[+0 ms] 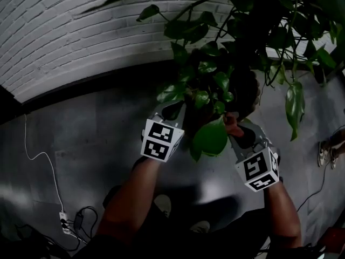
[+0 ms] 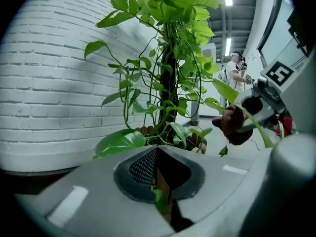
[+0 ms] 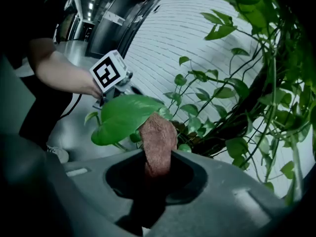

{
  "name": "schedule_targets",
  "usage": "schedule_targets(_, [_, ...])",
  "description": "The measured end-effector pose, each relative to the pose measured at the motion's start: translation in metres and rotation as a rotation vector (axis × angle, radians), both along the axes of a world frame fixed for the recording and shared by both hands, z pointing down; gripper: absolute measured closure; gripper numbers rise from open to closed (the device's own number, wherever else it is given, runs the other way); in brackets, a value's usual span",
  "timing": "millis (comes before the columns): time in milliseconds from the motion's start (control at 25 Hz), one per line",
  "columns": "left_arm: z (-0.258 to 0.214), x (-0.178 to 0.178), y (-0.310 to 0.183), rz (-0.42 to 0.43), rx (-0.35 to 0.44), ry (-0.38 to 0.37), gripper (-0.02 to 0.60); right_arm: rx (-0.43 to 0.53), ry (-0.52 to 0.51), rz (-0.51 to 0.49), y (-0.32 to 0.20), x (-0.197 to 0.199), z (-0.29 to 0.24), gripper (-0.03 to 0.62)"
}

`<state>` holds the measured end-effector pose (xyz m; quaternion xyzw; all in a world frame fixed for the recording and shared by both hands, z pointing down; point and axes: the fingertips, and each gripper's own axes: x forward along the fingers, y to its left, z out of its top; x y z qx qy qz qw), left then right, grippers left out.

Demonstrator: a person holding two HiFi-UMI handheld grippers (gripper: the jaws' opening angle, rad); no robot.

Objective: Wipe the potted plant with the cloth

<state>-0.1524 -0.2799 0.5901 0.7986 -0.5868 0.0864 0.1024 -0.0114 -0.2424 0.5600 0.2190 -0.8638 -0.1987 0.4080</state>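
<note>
The potted plant [image 1: 215, 63] climbs a dark pole by the white brick wall; its pot [image 2: 201, 143] shows low in the left gripper view. My right gripper [image 1: 237, 131] is shut on a brown cloth [image 3: 157, 137], whose free end presses on a large green leaf [image 3: 123, 116]. In the head view that leaf [image 1: 210, 138] hangs between the two grippers. My left gripper [image 1: 177, 114] is shut, with a small bit of green leaf [image 2: 158, 200] pinched between its jaws. From the left gripper view the cloth [image 2: 233, 125] lies against a long leaf.
A white brick wall [image 1: 64, 36] runs behind the plant. A white cable and power strip [image 1: 63, 220] lie on the grey floor at left. Someone's shoes [image 1: 326, 152] stand at the right edge. Another person [image 2: 232, 73] stands far down the hall.
</note>
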Motion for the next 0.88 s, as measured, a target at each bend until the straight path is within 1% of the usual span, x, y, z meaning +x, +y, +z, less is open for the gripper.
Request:
schedule_targets(80, [0.002,0.000,0.005,0.030,-0.006,-0.038,0.572,0.021,-0.041,-0.005,-0.002,-0.004,-0.024,0.528])
schedule_targets(160, [0.008,0.001,0.011,0.055,-0.018,-0.080,0.572,0.041,-0.088,-0.030,-0.001,-0.016,-0.047,0.528])
schedule_targets(240, [0.015,-0.002,0.016,0.052,-0.038,-0.095,0.572,0.070,-0.134,-0.068,0.000,-0.036,-0.070,0.528])
schedule_targets(320, [0.019,-0.011,0.018,0.026,-0.062,-0.084,0.572,0.100,-0.163,-0.110,0.000,-0.061,-0.086,0.528])
schedule_targets(400, [0.023,-0.025,0.019,-0.019,-0.092,-0.033,0.572,0.107,-0.165,-0.146,0.001,-0.089,-0.093,0.528])
schedule_targets(480, [0.028,-0.045,0.018,-0.084,-0.134,0.035,0.572,0.096,-0.154,-0.172,0.002,-0.118,-0.088,0.528])
schedule_targets(520, [0.031,-0.056,0.018,-0.119,-0.151,0.049,0.572,0.091,-0.151,-0.183,0.001,-0.132,-0.083,0.528])
schedule_targets(600, [0.037,-0.075,0.017,-0.172,-0.174,0.052,0.572,0.079,-0.139,-0.194,-0.005,-0.156,-0.067,0.528])
schedule_targets(680, [0.045,-0.091,0.017,-0.216,-0.191,0.054,0.572,0.054,-0.106,-0.180,-0.014,-0.170,-0.048,0.528])
schedule_targets(760, [0.052,-0.103,0.014,-0.250,-0.190,0.047,0.572,0.026,-0.075,-0.149,-0.025,-0.178,-0.031,0.528])
schedule_targets(880, [0.049,-0.103,0.002,-0.250,-0.139,0.043,0.572,0.005,-0.059,-0.107,-0.038,-0.185,-0.014,0.528])
